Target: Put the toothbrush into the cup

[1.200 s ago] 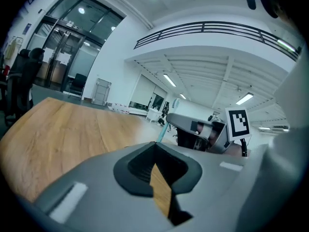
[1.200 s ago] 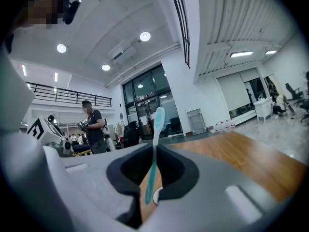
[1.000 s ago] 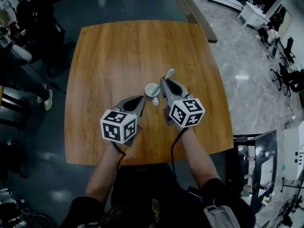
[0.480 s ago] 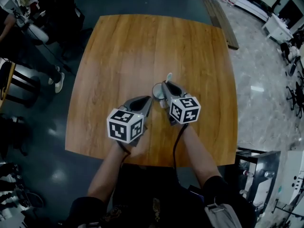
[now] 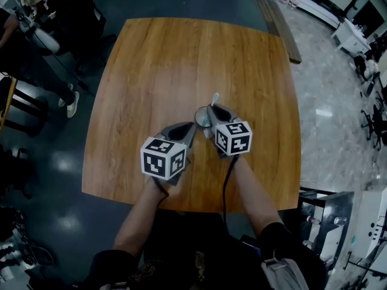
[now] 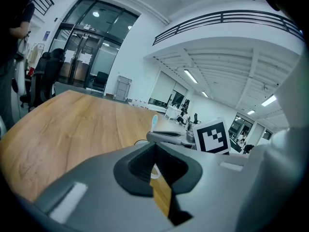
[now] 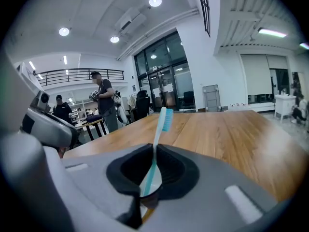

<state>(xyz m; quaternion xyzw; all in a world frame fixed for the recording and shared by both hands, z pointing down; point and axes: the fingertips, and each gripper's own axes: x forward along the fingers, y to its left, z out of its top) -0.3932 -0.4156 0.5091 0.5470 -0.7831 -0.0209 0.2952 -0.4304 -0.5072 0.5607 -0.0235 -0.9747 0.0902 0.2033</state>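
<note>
A white cup (image 5: pixel 201 117) stands near the middle of the wooden table (image 5: pixel 181 59). My right gripper (image 5: pixel 211 111) is shut on a light blue toothbrush (image 7: pixel 161 124), held nearly upright with its bristle head (image 5: pixel 214 97) on top. In the right gripper view the handle's lower end points down at the cup's rim (image 7: pixel 157 183), seen through the jaws. My left gripper (image 5: pixel 190 127) is shut and holds nothing, with its tip just left of the cup. From the left gripper view I see the brush (image 6: pixel 154 123) and a sliver of the cup (image 6: pixel 155 171).
The table's near edge (image 5: pixel 181 203) lies just behind my hands. People and office chairs (image 5: pixel 54 47) stand off the table's far left, and more desks (image 5: pixel 354 38) at the far right. In the right gripper view a person (image 7: pixel 104 103) stands beyond the table.
My right gripper has drawn in over the cup, and the toothbrush now stands more upright above it. The left gripper has kept its place beside the cup.
</note>
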